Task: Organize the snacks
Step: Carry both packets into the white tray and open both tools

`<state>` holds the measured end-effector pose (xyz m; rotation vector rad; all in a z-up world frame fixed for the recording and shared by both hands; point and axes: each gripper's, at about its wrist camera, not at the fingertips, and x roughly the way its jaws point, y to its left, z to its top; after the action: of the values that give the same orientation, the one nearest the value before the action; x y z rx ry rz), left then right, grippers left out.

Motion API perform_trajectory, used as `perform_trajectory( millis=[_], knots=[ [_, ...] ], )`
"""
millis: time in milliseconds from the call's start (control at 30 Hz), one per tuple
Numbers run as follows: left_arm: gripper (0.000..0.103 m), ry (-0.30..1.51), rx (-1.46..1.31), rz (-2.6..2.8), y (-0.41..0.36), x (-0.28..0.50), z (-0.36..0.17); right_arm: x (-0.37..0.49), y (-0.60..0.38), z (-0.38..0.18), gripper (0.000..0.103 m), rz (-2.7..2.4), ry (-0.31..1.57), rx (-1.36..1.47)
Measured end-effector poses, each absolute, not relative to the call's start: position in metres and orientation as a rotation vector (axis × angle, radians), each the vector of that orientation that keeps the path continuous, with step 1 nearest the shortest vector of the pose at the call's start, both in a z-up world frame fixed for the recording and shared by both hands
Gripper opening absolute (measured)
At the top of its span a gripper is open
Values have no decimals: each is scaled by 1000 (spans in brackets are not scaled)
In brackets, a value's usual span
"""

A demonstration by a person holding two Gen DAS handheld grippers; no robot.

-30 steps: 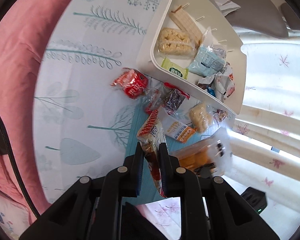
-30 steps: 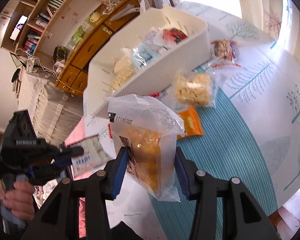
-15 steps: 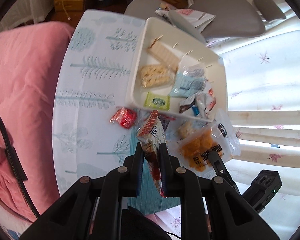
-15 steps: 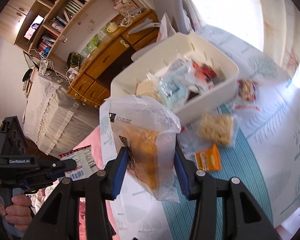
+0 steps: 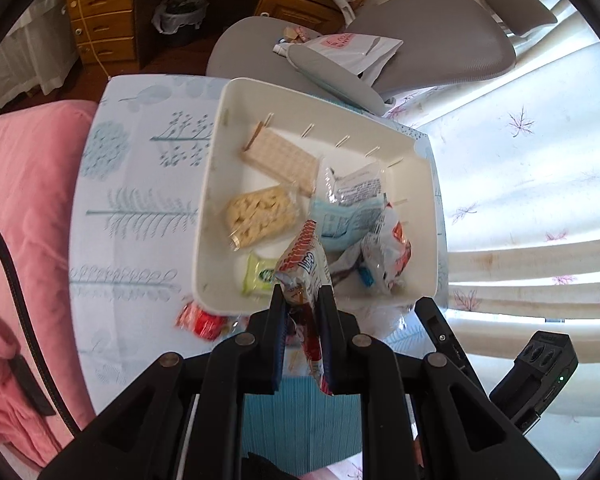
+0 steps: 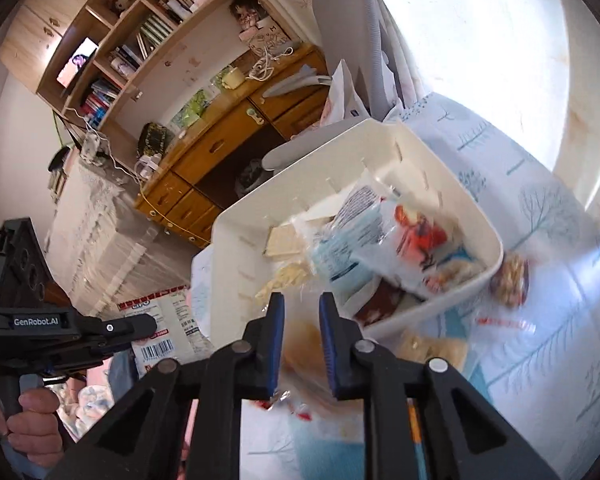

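Note:
A white bin [image 5: 216, 200] on the patterned tablecloth holds several snack packs. My left gripper [image 5: 302, 296] is shut on a red and white snack packet [image 5: 305, 264] and holds it above the bin's near edge. The same packet shows in the right wrist view [image 6: 168, 332], held by the left gripper [image 6: 140, 326]. My right gripper [image 6: 301, 304] hangs above the bin's near wall [image 6: 432, 304]. Its jaws stand a little apart with nothing between them. A blurred clear bag with orange snacks [image 6: 304, 340] lies below it.
A red wrapped snack [image 5: 200, 322] lies on the table beside the bin. More snacks [image 6: 512, 276] lie on the cloth right of the bin. A grey chair [image 5: 428, 36] stands behind the table, a pink bedspread [image 5: 24, 200] at left.
My right gripper has let go of the clear bag of orange snacks, which has dropped below it. Both grippers moved toward the bin. The left one still holds its packet.

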<state>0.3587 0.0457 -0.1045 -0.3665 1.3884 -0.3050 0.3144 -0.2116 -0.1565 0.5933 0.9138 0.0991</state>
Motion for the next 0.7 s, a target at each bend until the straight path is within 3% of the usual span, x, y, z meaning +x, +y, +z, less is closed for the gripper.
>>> perform_trajectory(
  millis=[267, 433, 600, 700],
  knots=[
    [13, 1364, -292, -310, 18, 376, -114, 337, -213, -175, 17, 123, 984, 567],
    [25, 1380, -280, -299, 15, 376, -119, 339, -215, -184, 17, 115, 1010, 581],
    [53, 1381, -274, -304, 21, 363, -111, 329, -216, -177, 17, 83, 1008, 596],
    [56, 1376, -266, -310, 27, 348, -103, 319, -216, -173, 19, 63, 1019, 617]
  ],
)
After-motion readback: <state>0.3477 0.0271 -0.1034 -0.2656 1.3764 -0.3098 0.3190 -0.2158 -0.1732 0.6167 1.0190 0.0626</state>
